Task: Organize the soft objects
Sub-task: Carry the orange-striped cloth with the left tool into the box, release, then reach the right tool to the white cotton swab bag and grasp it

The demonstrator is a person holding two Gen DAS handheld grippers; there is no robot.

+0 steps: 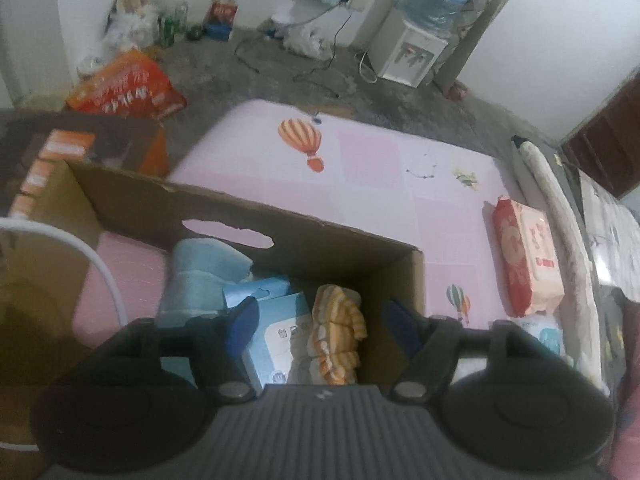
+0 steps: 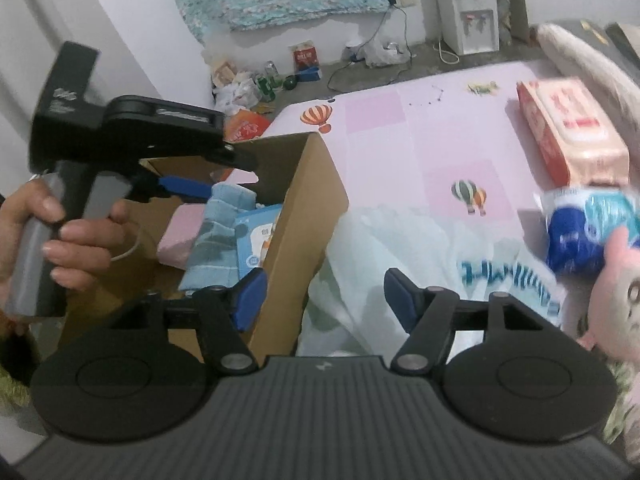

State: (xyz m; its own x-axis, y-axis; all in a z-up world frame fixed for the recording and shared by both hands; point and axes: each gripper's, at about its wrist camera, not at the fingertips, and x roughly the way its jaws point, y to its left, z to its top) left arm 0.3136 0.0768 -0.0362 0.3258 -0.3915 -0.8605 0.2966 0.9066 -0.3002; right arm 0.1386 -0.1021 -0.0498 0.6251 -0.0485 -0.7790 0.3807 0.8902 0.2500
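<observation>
1. Left claw (image 1: 318,316) hangs over the cardboard box (image 1: 416,280), its blue pads spread apart with nothing pinched between them; in the right wrist view a hand (image 2: 60,236) grips its grey handle.
2. Inside the box, under that claw, lie a striped orange-and-white cloth (image 1: 338,340), a light blue tissue pack (image 1: 276,336) and a folded blue towel (image 1: 200,276) (the towel leans toward the box's far wall).
3. Right claw (image 2: 324,296) also stands apart and empty, above a crumpled white plastic bag (image 2: 400,240) just beside the box's outer wall.
4. On the pink balloon-print mat (image 2: 400,140), a red-and-pink wipes pack (image 2: 568,132) lies near the right edge.
5. Next to it sits a blue-and-white packet (image 2: 580,224), touching a pink plush toy (image 2: 624,288).
</observation>
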